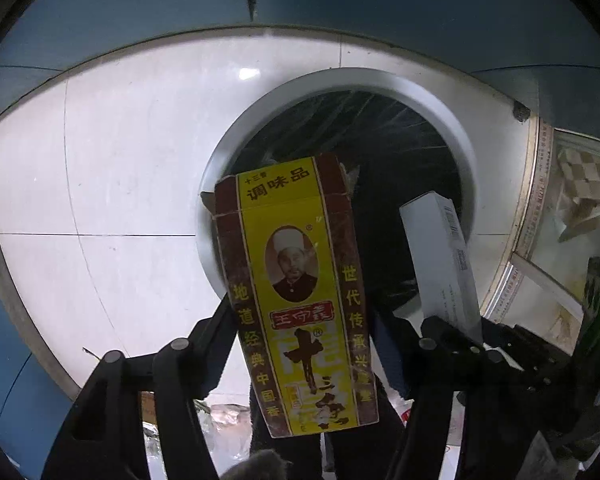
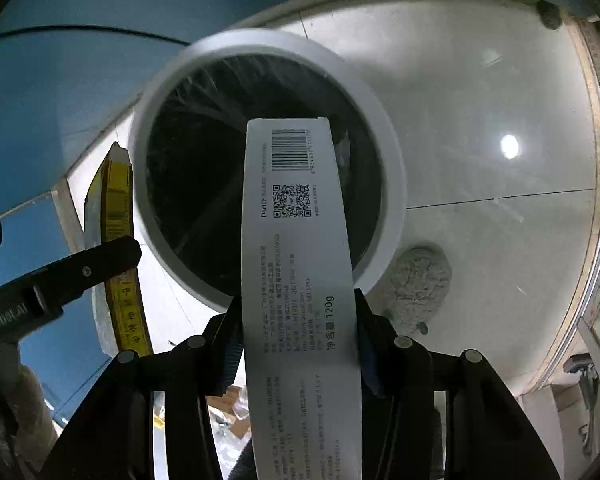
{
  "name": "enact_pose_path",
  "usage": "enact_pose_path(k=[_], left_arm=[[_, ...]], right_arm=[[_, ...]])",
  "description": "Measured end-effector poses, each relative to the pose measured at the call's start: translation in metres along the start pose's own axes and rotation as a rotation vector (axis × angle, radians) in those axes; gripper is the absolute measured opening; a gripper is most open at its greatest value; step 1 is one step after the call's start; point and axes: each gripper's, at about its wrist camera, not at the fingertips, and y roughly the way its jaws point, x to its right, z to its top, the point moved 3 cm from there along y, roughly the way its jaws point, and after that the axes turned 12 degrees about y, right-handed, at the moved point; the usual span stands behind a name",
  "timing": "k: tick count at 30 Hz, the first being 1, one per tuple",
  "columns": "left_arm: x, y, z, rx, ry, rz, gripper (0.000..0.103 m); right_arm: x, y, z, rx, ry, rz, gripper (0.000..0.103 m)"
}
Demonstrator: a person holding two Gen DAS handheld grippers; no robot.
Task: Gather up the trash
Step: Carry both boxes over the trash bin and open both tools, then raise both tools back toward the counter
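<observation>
White tiled floor (image 1: 100, 168), black-lined bin (image 2: 384, 128) below, left gripper (image 1: 304, 332) clamping yellow spice box (image 1: 296, 292), right gripper (image 2: 298, 344) clamping white carton (image 2: 300, 264) over bin rim.

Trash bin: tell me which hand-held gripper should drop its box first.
Right, probably. The right hand-held gripper holds the white box with its far end over the trash bin opening. The left hand-held gripper holds the yellow spice box nearer the rim, in the right wrist view beside it.
</observation>
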Motion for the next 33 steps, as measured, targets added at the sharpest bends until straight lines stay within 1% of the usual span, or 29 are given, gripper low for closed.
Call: enact_pose_path(k=[1, 2, 3, 4, 5, 7, 8, 9, 10, 11, 13, 16, 18, 19, 20, 21, 23, 24, 28, 31, 33], left_arm=[[-0.001, -0.002, -0.003, 0.01, -0.007, 0.013, 0.087], [-0.006, -0.003, -0.005, 0.023, -0.012, 0.025, 0.098], [-0.007, -0.011, -0.01, 0.047, -0.015, 0.051, 0.099], [-0.01, -0.014, -0.013, 0.062, -0.019, 0.081, 0.099], [-0.012, -0.017, -0.016, 0.085, -0.022, 0.105, 0.099], [-0.015, -0.032, -0.025, 0.12, -0.038, 0.159, 0.099], [-0.015, -0.039, -0.03, 0.134, -0.046, 0.179, 0.099], [-0.017, -0.05, -0.036, 0.151, -0.054, 0.201, 0.099], [-0.017, -0.058, -0.042, 0.161, -0.057, 0.218, 0.099], [-0.017, -0.066, -0.047, 0.169, -0.061, 0.231, 0.099], [-0.011, -0.084, -0.06, 0.194, -0.066, 0.259, 0.099], [0.0, -0.114, -0.082, 0.224, -0.063, 0.271, 0.099], [0.008, -0.139, -0.098, 0.245, -0.062, 0.264, 0.099], [0.011, -0.148, -0.103, 0.255, -0.061, 0.26, 0.099], [0.015, -0.153, -0.103, 0.261, -0.059, 0.262, 0.099], [0.019, -0.17, -0.114, 0.269, -0.054, 0.263, 0.099], [0.023, -0.189, -0.127, 0.277, -0.049, 0.261, 0.099], [0.027, -0.207, -0.139, 0.287, -0.046, 0.26, 0.099], [0.036, -0.253, -0.17, 0.317, -0.036, 0.244, 0.099], [0.044, -0.286, -0.192, 0.314, -0.033, 0.226, 0.099], [0.048, -0.303, -0.205, 0.314, -0.031, 0.223, 0.099]], right_arm=[[-0.005, -0.001, -0.001, -0.002, -0.005, -0.006, 0.059], [-0.004, 0.0, -0.005, 0.008, -0.006, -0.016, 0.073], [-0.003, 0.0, -0.01, 0.019, -0.007, -0.025, 0.084], [-0.003, -0.002, -0.004, 0.025, -0.011, -0.033, 0.086], [-0.003, -0.006, -0.007, 0.04, -0.014, -0.045, 0.087], [-0.002, -0.011, -0.018, 0.07, -0.014, -0.074, 0.096], [-0.002, -0.016, -0.021, 0.086, -0.013, -0.086, 0.103], [-0.003, -0.023, -0.025, 0.107, -0.015, -0.102, 0.103], [-0.007, -0.032, -0.019, 0.124, -0.016, -0.115, 0.103], [-0.008, -0.039, -0.024, 0.149, -0.018, -0.133, 0.103], [-0.015, -0.068, -0.024, 0.183, -0.025, -0.151, 0.103], [-0.016, -0.11, -0.043, 0.228, -0.048, -0.17, 0.103], [-0.028, -0.15, -0.046, 0.265, -0.061, -0.183, 0.103], [-0.033, -0.161, -0.049, 0.275, -0.066, -0.183, 0.103], [-0.036, -0.178, -0.058, 0.289, -0.074, -0.187, 0.103], [-0.038, -0.195, -0.066, 0.301, -0.078, -0.19, 0.103], [-0.045, -0.23, -0.08, 0.323, -0.088, -0.19, 0.103], [-0.049, -0.251, -0.09, 0.339, -0.094, -0.19, 0.103], [-0.065, -0.319, -0.129, 0.387, -0.124, -0.187, 0.103], [-0.076, -0.372, -0.165, 0.408, -0.138, -0.184, 0.103], [-0.081, -0.401, -0.185, 0.415, -0.135, -0.167, 0.103]])
